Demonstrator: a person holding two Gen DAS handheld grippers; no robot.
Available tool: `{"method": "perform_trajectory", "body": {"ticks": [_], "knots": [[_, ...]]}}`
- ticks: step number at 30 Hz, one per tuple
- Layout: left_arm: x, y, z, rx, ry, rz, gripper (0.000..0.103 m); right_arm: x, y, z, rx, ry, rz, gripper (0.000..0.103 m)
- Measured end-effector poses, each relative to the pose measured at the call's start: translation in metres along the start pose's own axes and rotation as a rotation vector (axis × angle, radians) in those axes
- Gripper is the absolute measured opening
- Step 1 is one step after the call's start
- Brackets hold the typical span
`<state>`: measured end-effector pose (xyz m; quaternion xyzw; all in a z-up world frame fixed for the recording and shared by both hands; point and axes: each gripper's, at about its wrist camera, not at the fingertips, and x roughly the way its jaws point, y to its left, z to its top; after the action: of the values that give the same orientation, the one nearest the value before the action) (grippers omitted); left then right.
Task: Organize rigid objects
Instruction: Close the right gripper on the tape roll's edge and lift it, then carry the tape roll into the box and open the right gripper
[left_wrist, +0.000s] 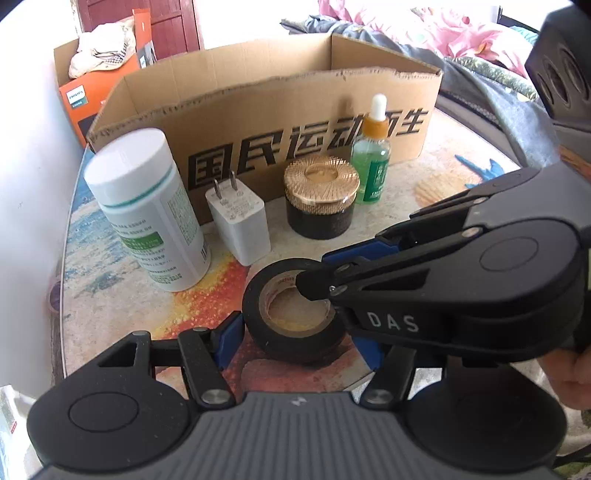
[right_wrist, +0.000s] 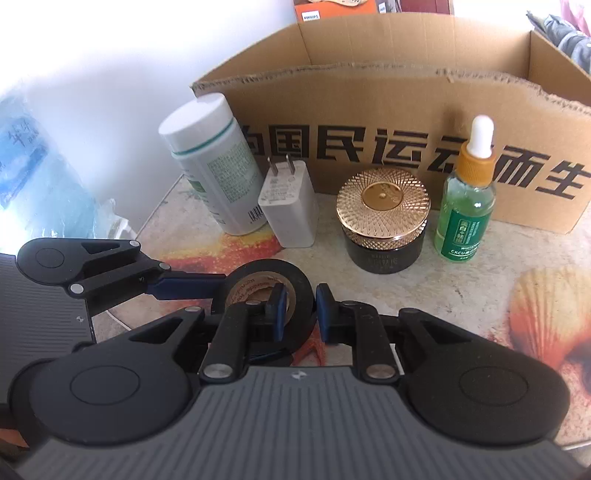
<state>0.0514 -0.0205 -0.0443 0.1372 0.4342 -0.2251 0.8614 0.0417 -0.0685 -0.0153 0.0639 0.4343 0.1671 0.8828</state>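
R gripper (right_wrist: 300, 308): jaws pinched on the wall of the tape roll (right_wrist: 295, 295), one finger inside the core, one outside. L gripper (left_wrist: 295, 332): jaws spread, flanking the roll, pads not seen pressing. Roll sits on the table (right_wrist: 480, 288), in front of the box (right_wrist: 369, 107). From roll: bottle (right_wrist: 214, 173) at 11, charger (right_wrist: 290, 210) at 12, jar (right_wrist: 384, 229) at 1, dropper (right_wrist: 467, 206) at 2. Judgement: check the grip is firm, lift straight up, keep L clear, pass over the charger prongs to the box.
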Motion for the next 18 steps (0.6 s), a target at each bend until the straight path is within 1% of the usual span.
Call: {"method": "perform_trajectory", "body": {"ticks": [3, 6, 8, 11, 13, 15, 16, 18], "knots": [[-0.023, -0.002, 0.006, 0.014, -0.057, 0.025, 0.065, -0.021, 0.012, 0.009, -0.031, -0.057, -0.013, 0.016], [-0.052, -0.004, 0.02, 0.061, -0.133, 0.081, 0.065, -0.047, 0.026, 0.028, -0.082, -0.142, -0.022, 0.016], [-0.071, -0.003, 0.037, 0.089, -0.185, 0.119, 0.065, -0.066, 0.031, 0.045, -0.123, -0.206, -0.027, 0.016], [-0.088, 0.002, 0.071, 0.103, -0.237, 0.133, 0.065, -0.085, 0.03, 0.078, -0.164, -0.271, -0.036, 0.016], [-0.092, 0.008, 0.097, 0.101, -0.247, 0.129, 0.065, -0.093, 0.02, 0.105, -0.167, -0.282, -0.029, 0.016], [-0.089, 0.014, 0.125, 0.108, -0.252, 0.115, 0.065, -0.093, 0.006, 0.132, -0.168, -0.27, -0.028, 0.016], [-0.084, 0.018, 0.137, 0.105, -0.239, 0.101, 0.065, -0.09, -0.002, 0.145, -0.159, -0.251, -0.026, 0.016], [-0.066, 0.026, 0.168, 0.115, -0.191, 0.062, 0.065, -0.078, -0.022, 0.172, -0.13, -0.188, -0.028, 0.016]]}}
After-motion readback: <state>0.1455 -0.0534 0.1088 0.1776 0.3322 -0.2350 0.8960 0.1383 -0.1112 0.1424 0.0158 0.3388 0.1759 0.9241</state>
